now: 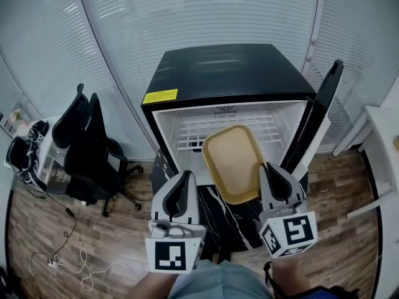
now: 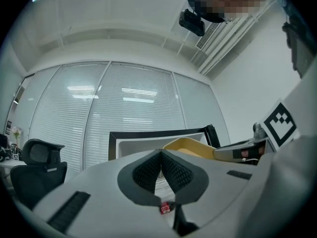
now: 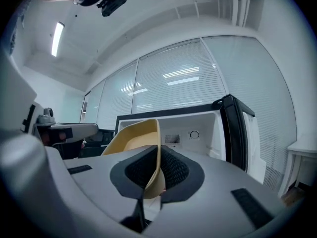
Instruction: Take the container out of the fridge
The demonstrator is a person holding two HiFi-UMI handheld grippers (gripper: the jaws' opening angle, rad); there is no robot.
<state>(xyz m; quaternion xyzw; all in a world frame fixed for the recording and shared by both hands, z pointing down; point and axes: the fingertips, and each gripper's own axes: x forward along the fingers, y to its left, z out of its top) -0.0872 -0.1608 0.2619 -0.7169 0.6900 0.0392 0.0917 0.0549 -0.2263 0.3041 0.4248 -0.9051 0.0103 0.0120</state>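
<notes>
A yellow rectangular container (image 1: 235, 162) hangs in front of the open black mini fridge (image 1: 227, 80), tilted with its hollow toward me. My right gripper (image 1: 270, 174) is shut on the container's right rim (image 3: 156, 152), the wall pinched between the pads. The container (image 2: 193, 147) also shows beyond my left gripper (image 2: 161, 158), which is shut with nothing between its pads. In the head view my left gripper (image 1: 185, 180) sits to the container's left, apart from it.
The fridge door (image 1: 318, 114) stands open at the right. A wire shelf (image 1: 227, 128) lies inside the white fridge cavity. Black office chairs (image 1: 87, 145) stand at the left, with cables (image 1: 68, 254) on the wooden floor. A white table edge (image 1: 381, 142) is at the right.
</notes>
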